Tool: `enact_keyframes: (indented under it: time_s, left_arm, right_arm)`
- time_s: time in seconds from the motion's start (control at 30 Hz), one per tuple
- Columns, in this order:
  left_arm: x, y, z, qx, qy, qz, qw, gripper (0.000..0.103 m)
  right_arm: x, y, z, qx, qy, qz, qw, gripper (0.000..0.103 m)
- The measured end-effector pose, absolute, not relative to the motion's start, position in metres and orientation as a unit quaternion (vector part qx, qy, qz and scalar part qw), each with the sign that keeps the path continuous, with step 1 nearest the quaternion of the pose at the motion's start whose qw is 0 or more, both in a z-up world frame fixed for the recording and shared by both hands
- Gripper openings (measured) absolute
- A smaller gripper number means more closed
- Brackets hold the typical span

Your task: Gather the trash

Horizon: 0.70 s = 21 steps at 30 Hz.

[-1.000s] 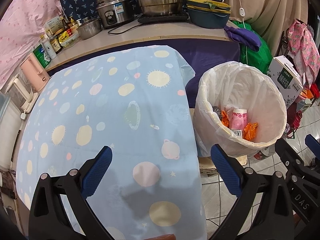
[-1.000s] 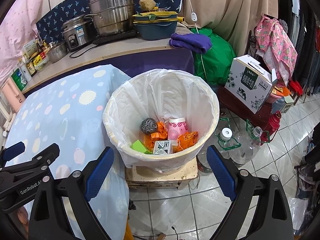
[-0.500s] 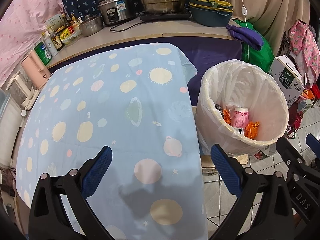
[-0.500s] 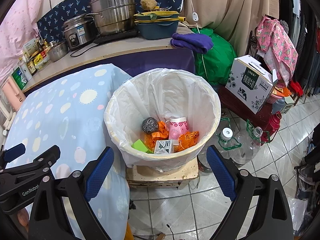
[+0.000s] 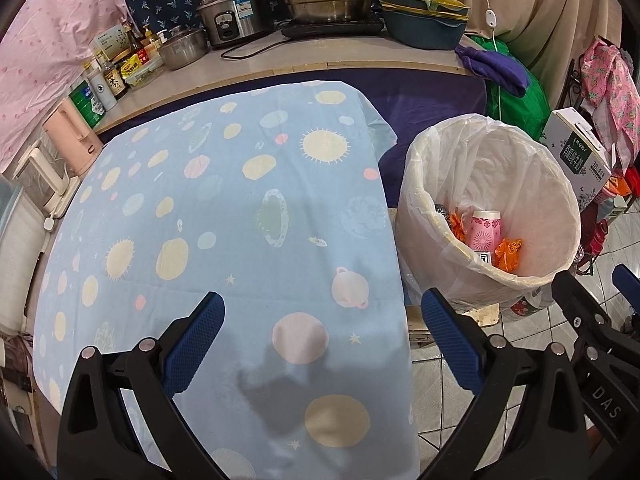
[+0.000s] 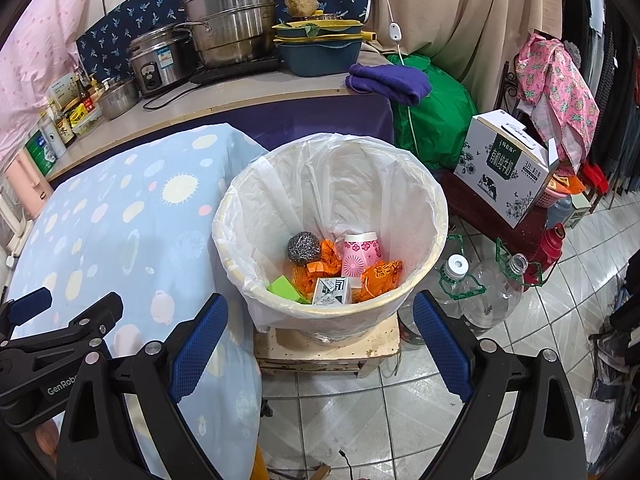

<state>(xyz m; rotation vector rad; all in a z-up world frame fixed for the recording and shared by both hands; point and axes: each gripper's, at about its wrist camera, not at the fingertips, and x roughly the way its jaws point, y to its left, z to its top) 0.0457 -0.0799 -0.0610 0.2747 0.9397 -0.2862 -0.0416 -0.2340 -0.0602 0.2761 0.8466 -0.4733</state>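
A white trash bin [image 6: 424, 280] lined with a clear bag stands on a low wooden stand beside the table; it also shows in the left wrist view [image 5: 564, 208]. Inside lie a pink paper cup [image 6: 360, 254], a steel scrubber [image 6: 303, 245], orange wrappers [image 6: 380, 278], a small carton [image 6: 332, 291] and a green piece [image 6: 283, 287]. My right gripper [image 6: 318, 348] is open and empty, hovering in front of the bin. My left gripper [image 5: 320, 348] is open and empty above the blue planet-print tablecloth [image 5: 224, 216].
A counter [image 5: 280, 68] behind the table holds steel pots, a rice cooker, bowls and bottles. A milk carton box [image 6: 506, 164], plastic jugs [image 6: 460, 284], a green bag and a purple cloth [image 6: 388, 80] stand around the bin on the tiled floor.
Both grippers have drifted slightly; the left wrist view has pulled back and up a little. Both stay open and empty. The bin's contents have not moved.
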Motion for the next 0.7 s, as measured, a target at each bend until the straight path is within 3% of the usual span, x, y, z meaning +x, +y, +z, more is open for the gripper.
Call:
enact_keyframes:
  time_s: [0.7]
  left_arm:
    - [0.044,-0.079,-0.0618,0.137,0.448,-0.135,0.873,0.094]
  right_arm:
    - [-0.0414,-0.2333,-0.06,0.132,0.406,-0.227,0.875,0.09]
